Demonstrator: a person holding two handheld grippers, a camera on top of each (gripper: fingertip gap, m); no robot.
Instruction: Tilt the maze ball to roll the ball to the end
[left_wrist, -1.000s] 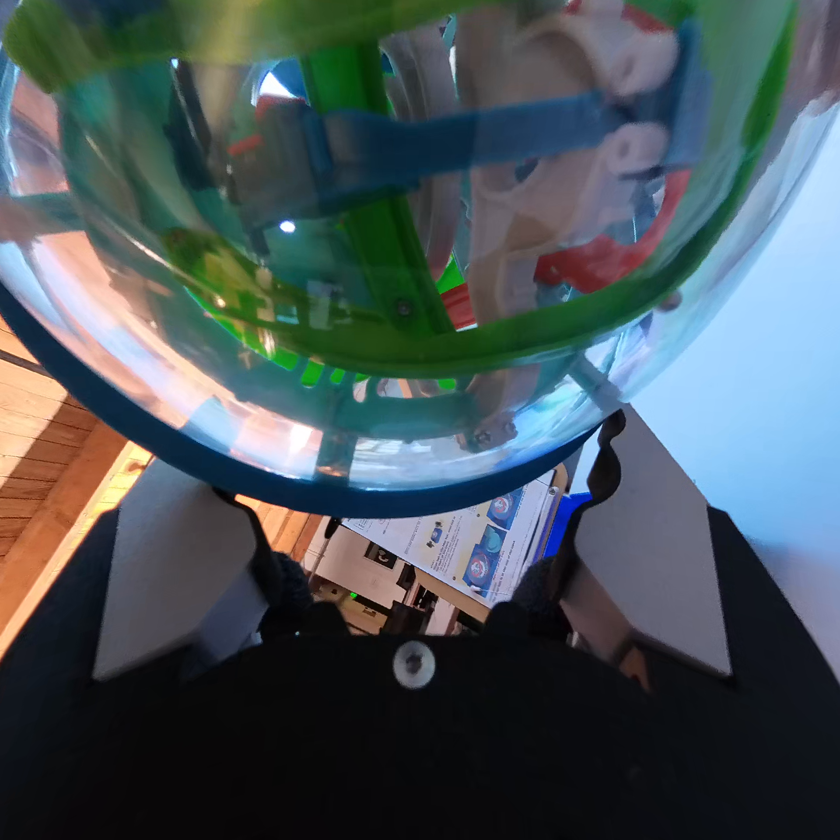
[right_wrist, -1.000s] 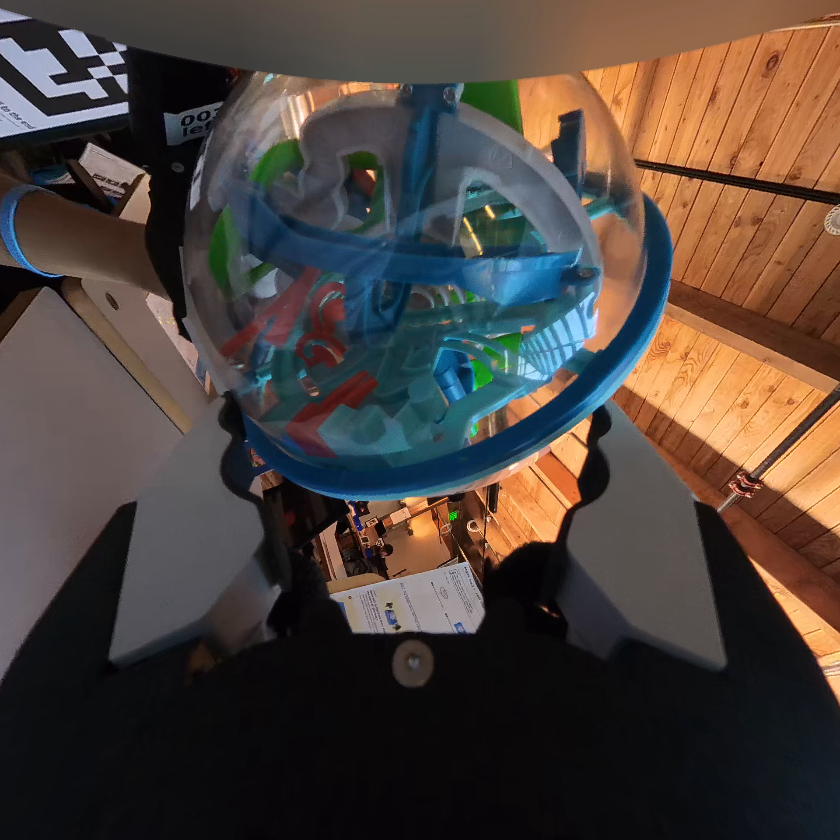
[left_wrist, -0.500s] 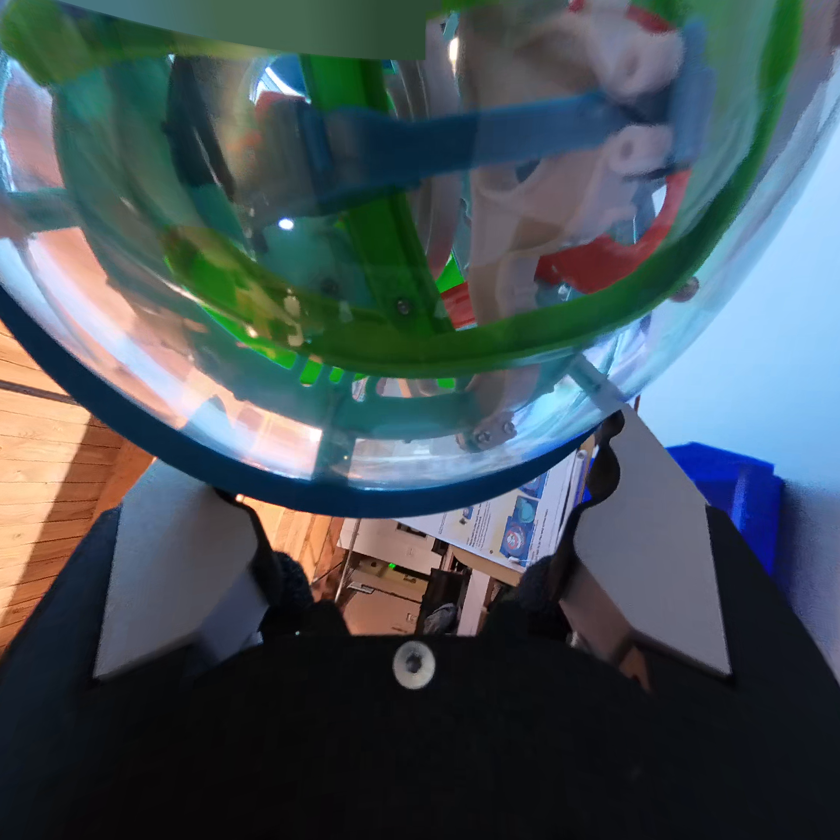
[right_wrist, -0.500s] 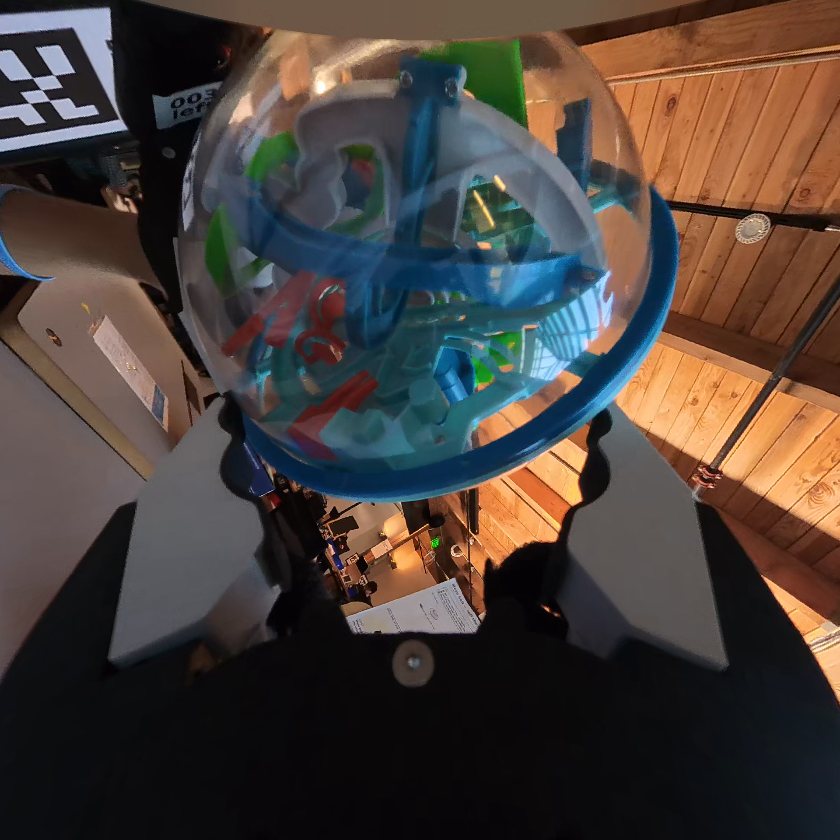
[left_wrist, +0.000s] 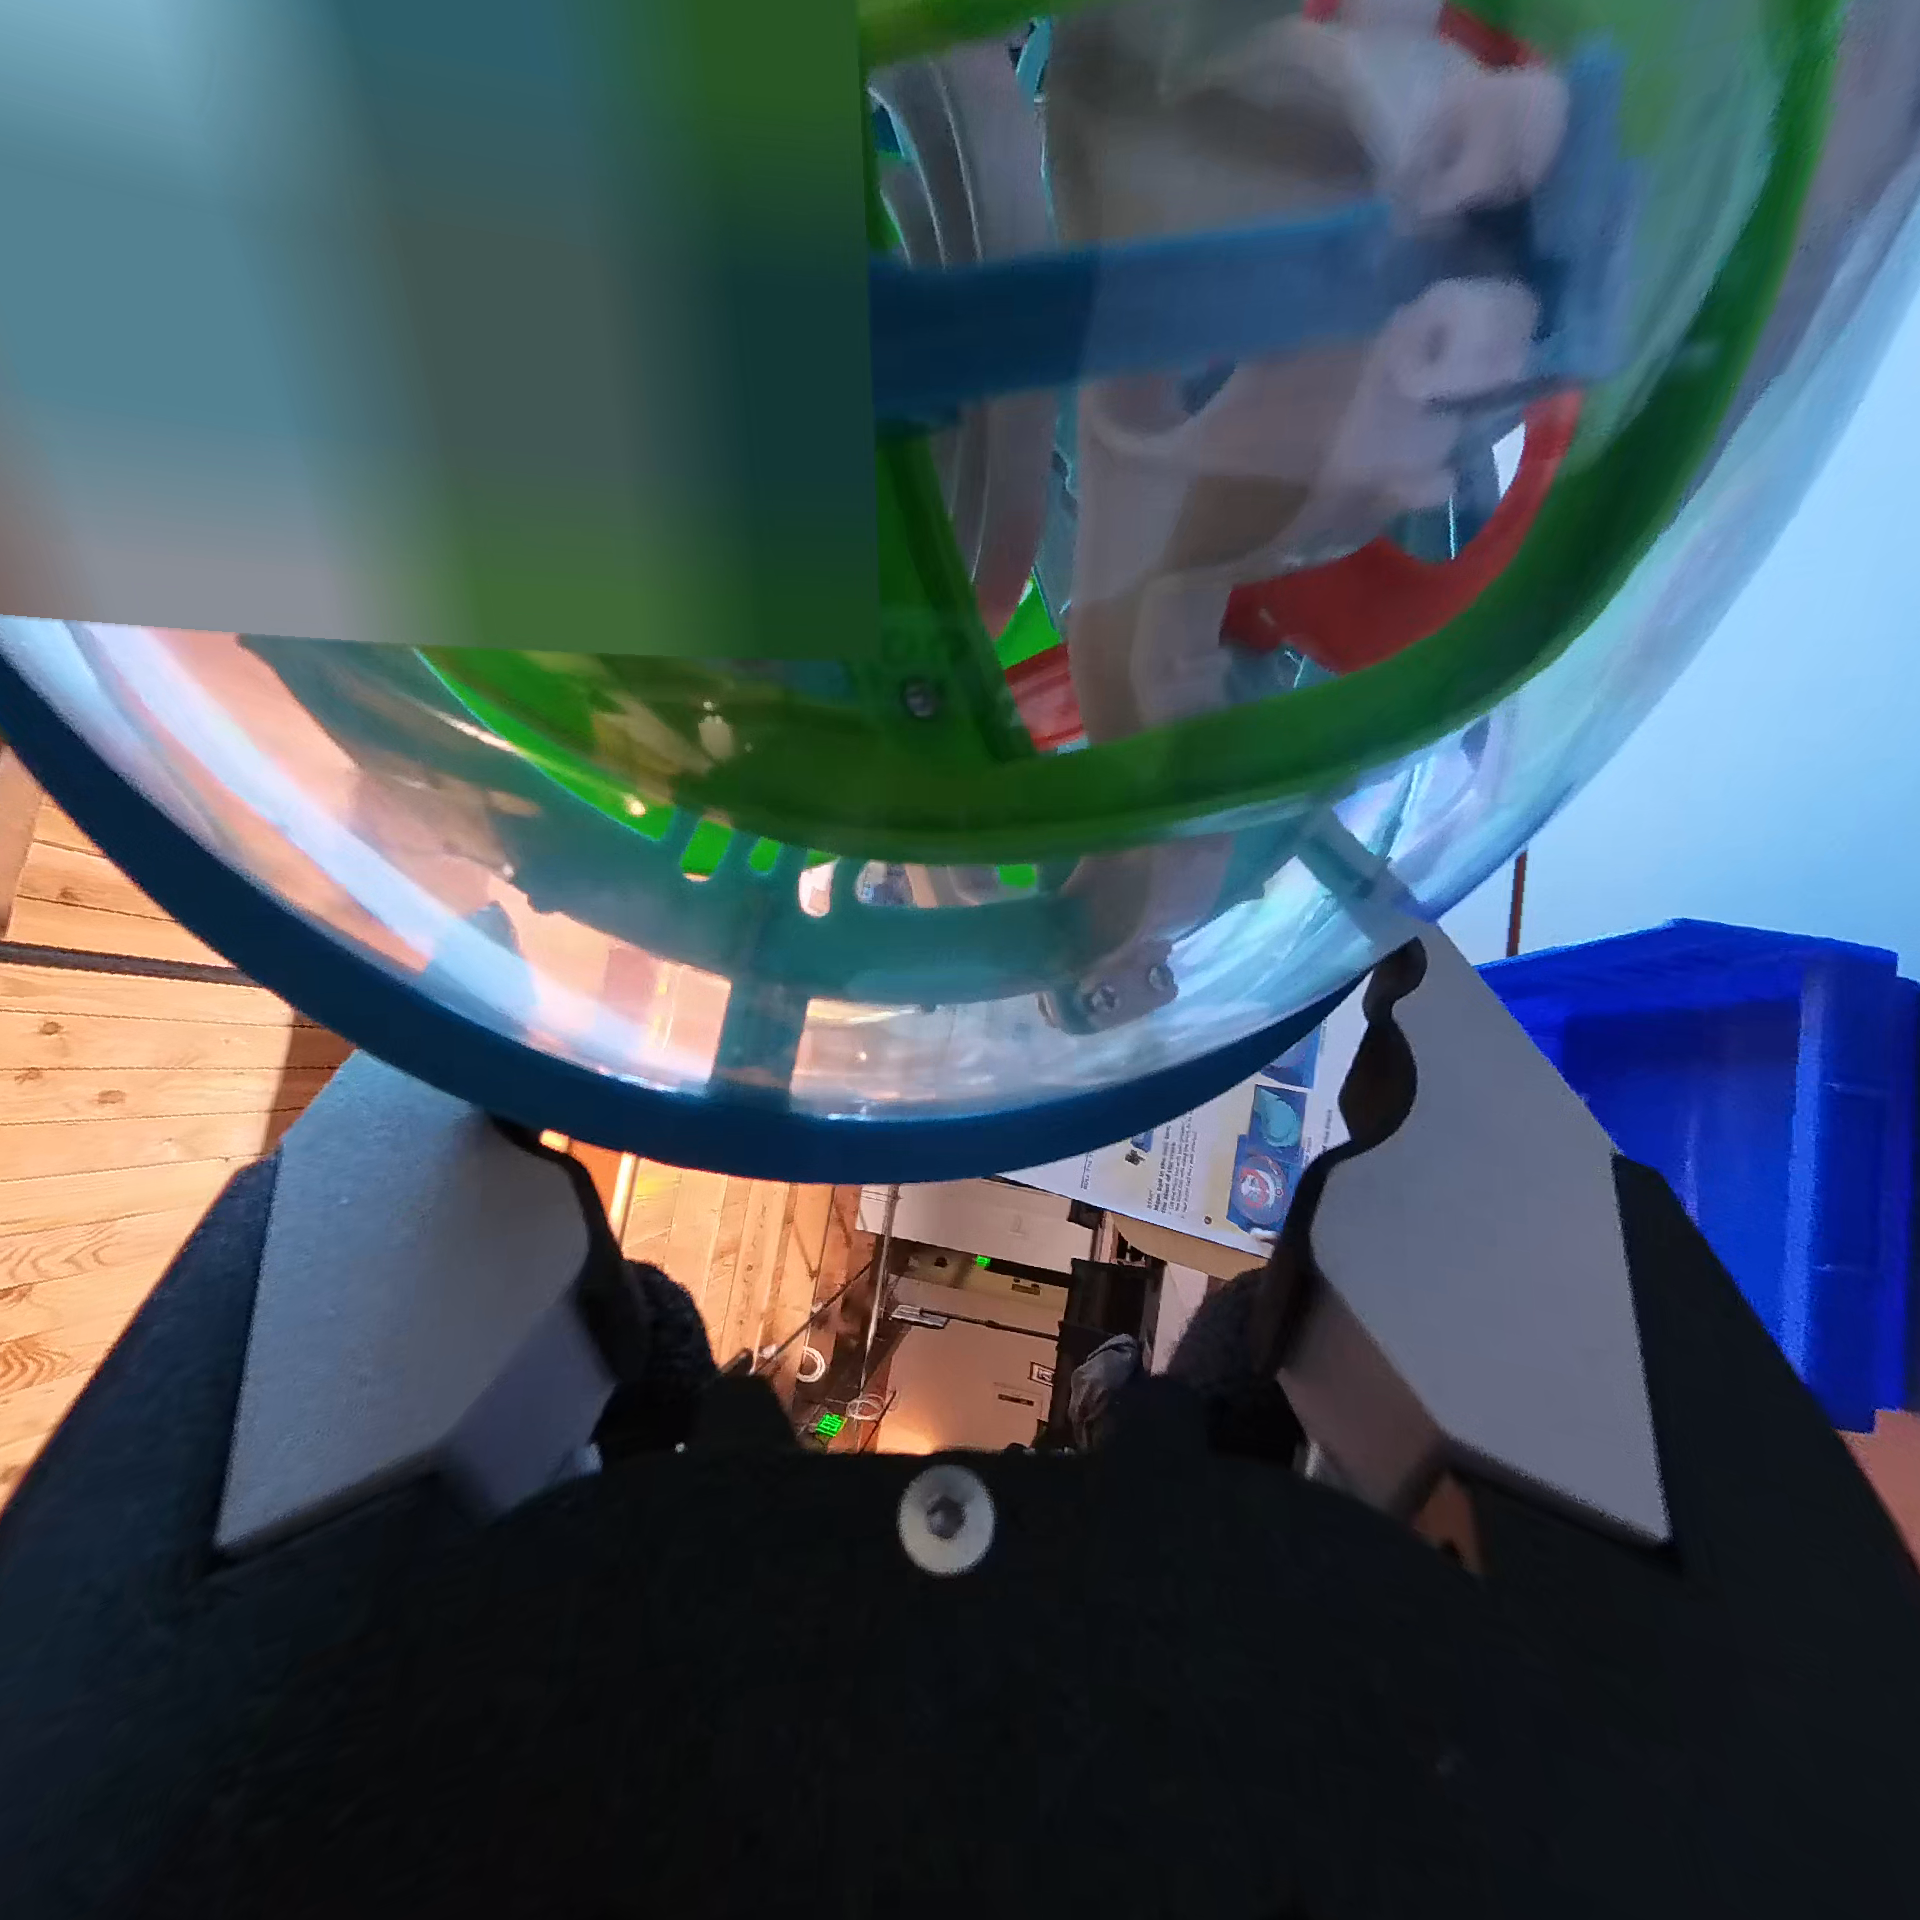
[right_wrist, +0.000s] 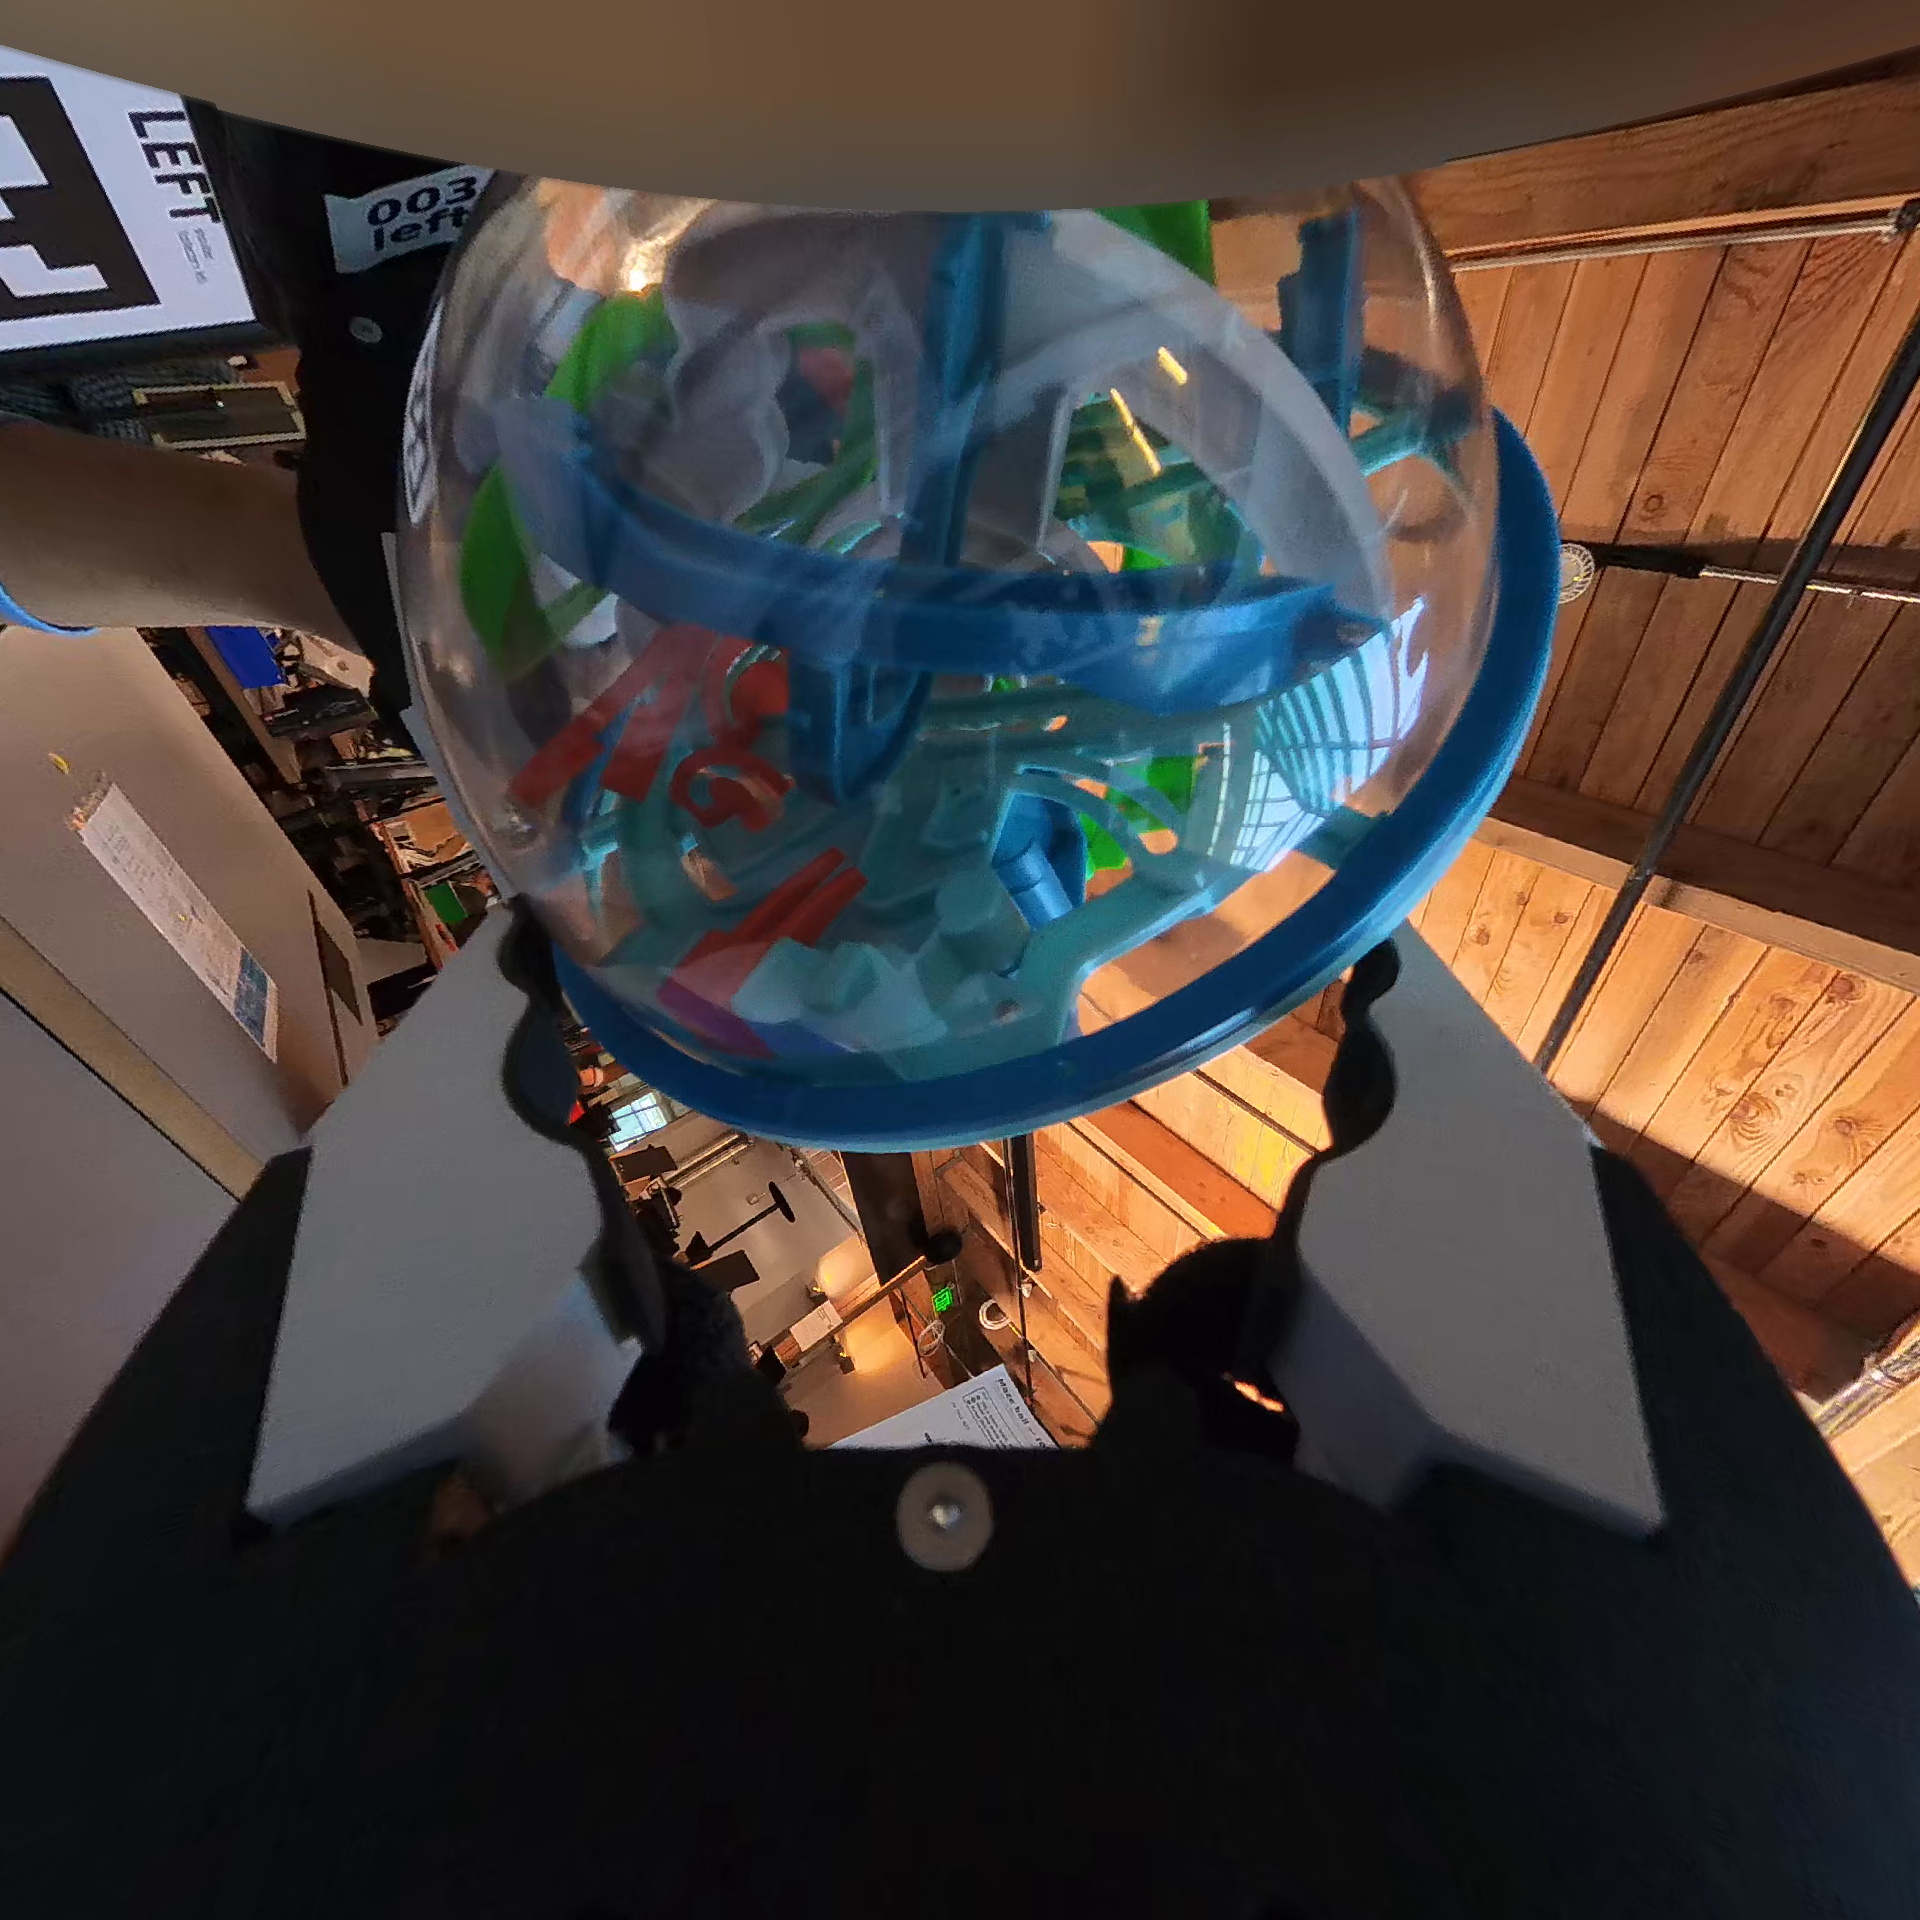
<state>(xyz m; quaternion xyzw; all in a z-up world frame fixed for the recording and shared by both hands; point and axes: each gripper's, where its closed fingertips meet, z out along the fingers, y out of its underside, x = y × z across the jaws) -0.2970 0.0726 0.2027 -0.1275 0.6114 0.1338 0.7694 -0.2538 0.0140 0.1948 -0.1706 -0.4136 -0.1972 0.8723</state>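
Wooden plank ceiling (right_wrist: 1714, 499) behind a clear plastic maze ball with a blue rim (right_wrist: 935, 644).
Left gripper (left_wrist: 935, 1101) and right gripper (right_wrist: 956, 1039) each clasp its rim at 12 o'clock.

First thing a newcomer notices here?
The clear plastic maze ball with its blue equator ring fills both wrist views, cradled between each gripper's grey fingers. Blue, green and red tracks crowd its inside. Behind it runs a sunlit wooden plank surface.
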